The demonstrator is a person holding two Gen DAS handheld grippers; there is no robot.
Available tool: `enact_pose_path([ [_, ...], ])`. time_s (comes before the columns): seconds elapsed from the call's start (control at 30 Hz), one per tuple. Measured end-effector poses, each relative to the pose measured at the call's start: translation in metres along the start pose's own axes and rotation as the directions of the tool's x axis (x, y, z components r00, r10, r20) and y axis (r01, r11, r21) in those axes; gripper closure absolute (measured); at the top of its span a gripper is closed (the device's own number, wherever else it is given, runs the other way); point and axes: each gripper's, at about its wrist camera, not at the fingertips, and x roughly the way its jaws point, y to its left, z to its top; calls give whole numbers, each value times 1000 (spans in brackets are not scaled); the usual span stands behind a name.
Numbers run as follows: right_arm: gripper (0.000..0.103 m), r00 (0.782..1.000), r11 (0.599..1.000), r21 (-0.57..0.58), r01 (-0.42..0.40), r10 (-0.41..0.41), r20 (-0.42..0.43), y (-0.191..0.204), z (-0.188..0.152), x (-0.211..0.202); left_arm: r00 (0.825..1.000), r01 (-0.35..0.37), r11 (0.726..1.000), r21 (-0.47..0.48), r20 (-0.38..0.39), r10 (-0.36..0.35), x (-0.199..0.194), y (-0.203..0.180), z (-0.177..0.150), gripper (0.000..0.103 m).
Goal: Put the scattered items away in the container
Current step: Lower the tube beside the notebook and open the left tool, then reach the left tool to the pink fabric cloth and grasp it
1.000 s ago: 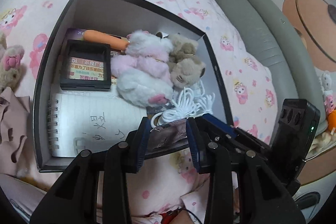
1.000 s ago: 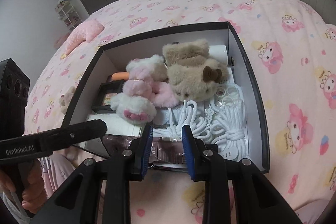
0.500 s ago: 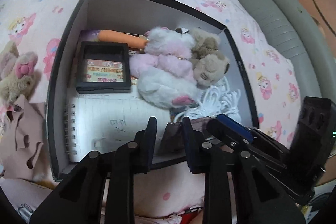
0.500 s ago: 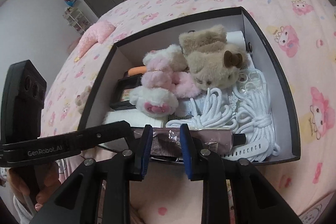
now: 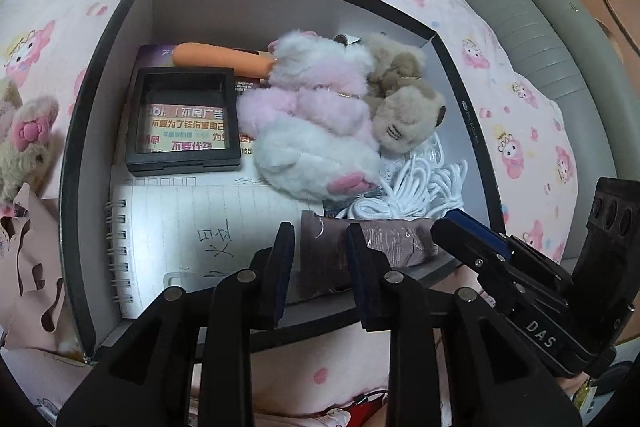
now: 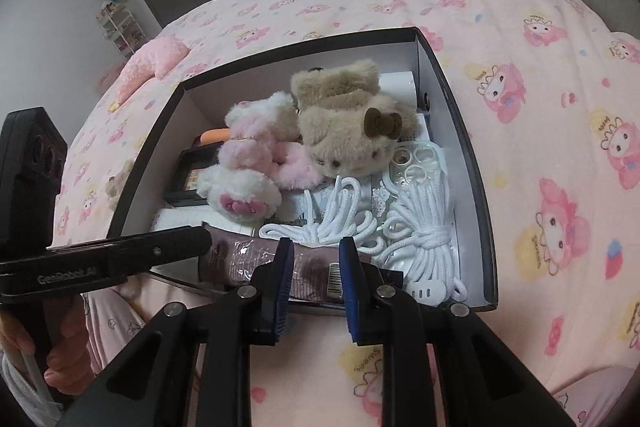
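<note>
A black open box (image 5: 104, 75) lies on the pink bed. A brown plastic packet (image 5: 324, 255) hangs just inside its near wall. My left gripper (image 5: 321, 235) has the packet's left end between its fingers, and its jaws are closing on it. My right gripper (image 6: 316, 247) is shut on the packet (image 6: 316, 263) near its barcode. Its blue fingertip (image 5: 472, 235) shows in the left wrist view. The box holds a white-pink plush (image 5: 316, 131), a tan plush (image 5: 404, 115), a spiral notebook (image 5: 200, 223), a black framed case (image 5: 184, 123) and white cords (image 6: 424, 227).
Outside the box, a tan plush with a pink bow (image 5: 28, 139) and a pink cloth (image 5: 28, 267) lie on the bed at left. A grey padded bed edge (image 5: 540, 27) runs along the right. A person's hand (image 6: 60, 347) holds the left gripper.
Both grippers' jaws have narrowed around the packet. The left gripper has tipped forward over the box, and the packet has gone from straddling the near rim to just inside it.
</note>
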Motion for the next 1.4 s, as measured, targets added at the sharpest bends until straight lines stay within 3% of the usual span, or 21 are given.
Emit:
enact_pose_path([
  [0.1,84,996,995,54,-85,86,-11,-5,2,7,1000,2,1000,-9,5,-2,4,-1,1,75],
  [0.23,84,999,999,10,-32,32,-6,5,1,8,1000,1,1000,-3,25,-1,-1,-4,-2,74],
  [0.3,82,1000,1000,12,-25,25,-1,8,0,7,997,7,1000,-13,83,-6,-15,-6,-9,70],
  [0.43,82,999,999,43,-12,11,33,12,-6,-8,986,74,997,29,146,-78,-42,-22,-25,66],
  [0.57,80,998,1000,14,-6,5,60,27,-7,-26,983,39,994,98,176,-56,-62,-36,-37,66],
  [0.73,78,997,999,-53,-1,5,80,54,-11,-41,981,46,995,91,182,-62,-86,-21,-48,65],
  [0.87,78,997,989,-135,-53,61,49,89,-14,-34,978,-8,997,79,208,-8,-112,7,-58,65],
  [1.0,78,989,966,-213,-144,148,3,139,-16,-22,969,-47,999,-3,241,47,-144,52,-65,65],
  [1.1,78,970,938,-250,-241,233,-64,176,-13,-3,962,-85,992,-91,251,105,-162,92,-68,63],
  [1.23,78,941,897,-290,-333,296,-166,217,-22,22,959,-149,963,-224,204,196,-166,148,-73,62],
  [1.4,78,926,897,-272,-347,281,-254,233,-41,48,982,-131,953,-273,96,162,-143,195,-71,56],
])
